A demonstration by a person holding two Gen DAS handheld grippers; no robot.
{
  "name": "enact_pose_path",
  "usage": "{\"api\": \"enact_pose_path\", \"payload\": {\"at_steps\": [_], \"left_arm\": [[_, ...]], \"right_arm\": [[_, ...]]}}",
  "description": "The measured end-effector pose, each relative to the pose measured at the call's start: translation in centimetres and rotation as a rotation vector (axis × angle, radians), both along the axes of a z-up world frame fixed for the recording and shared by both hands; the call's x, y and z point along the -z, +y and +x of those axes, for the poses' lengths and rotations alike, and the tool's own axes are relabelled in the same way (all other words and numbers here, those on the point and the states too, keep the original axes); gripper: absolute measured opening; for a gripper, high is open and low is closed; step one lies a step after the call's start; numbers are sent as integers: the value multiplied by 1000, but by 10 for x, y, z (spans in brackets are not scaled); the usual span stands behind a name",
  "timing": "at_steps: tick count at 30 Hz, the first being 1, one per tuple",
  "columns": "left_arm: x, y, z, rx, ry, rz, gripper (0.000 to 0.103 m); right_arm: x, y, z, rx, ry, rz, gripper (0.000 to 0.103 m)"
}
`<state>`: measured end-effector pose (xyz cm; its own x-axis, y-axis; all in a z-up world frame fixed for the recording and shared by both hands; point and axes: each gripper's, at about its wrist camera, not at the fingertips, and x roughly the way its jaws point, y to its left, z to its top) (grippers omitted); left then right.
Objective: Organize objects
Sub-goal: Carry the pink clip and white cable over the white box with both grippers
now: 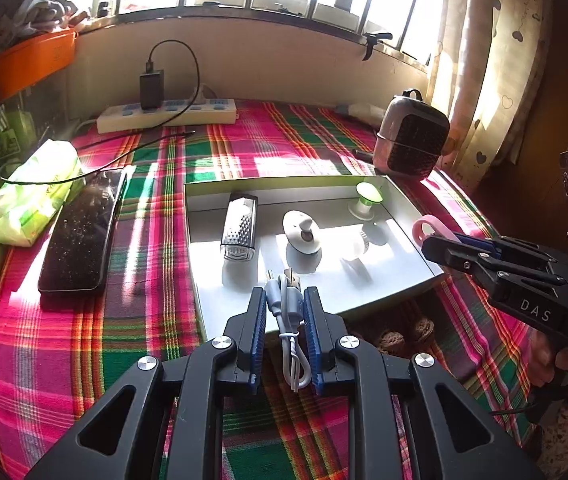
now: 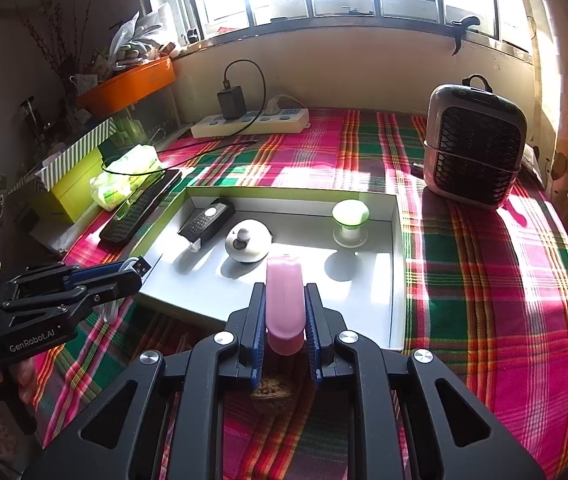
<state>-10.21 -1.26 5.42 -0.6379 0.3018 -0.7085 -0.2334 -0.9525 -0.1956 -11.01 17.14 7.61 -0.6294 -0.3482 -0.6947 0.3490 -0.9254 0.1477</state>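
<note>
My left gripper is shut on a coiled grey USB cable and holds it over the near edge of the white tray. It also shows in the right wrist view at the tray's left corner. My right gripper is shut on a pink flat object above the tray's near edge; it shows in the left wrist view at the tray's right side. In the tray lie a small grater, a white knob-shaped item, a white round item and a green-topped suction hook.
A plaid cloth covers the table. A small fan heater stands at the back right. A power strip with a charger lies at the back. A black keyboard-like bar and tissue pack lie left. Two walnuts sit near the tray's front.
</note>
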Motion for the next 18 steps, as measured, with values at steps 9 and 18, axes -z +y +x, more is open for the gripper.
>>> {"api": "enact_pose_path", "payload": {"at_steps": [9,18], "left_arm": [[2,-3,-27,-30,-13,18,17],[13,-2,-51,-36,-35,12,17]], "right_arm": [[-2,-20,-41,-29,-5,18,19],[16,-34,-84,-38,-74,37,19]]}}
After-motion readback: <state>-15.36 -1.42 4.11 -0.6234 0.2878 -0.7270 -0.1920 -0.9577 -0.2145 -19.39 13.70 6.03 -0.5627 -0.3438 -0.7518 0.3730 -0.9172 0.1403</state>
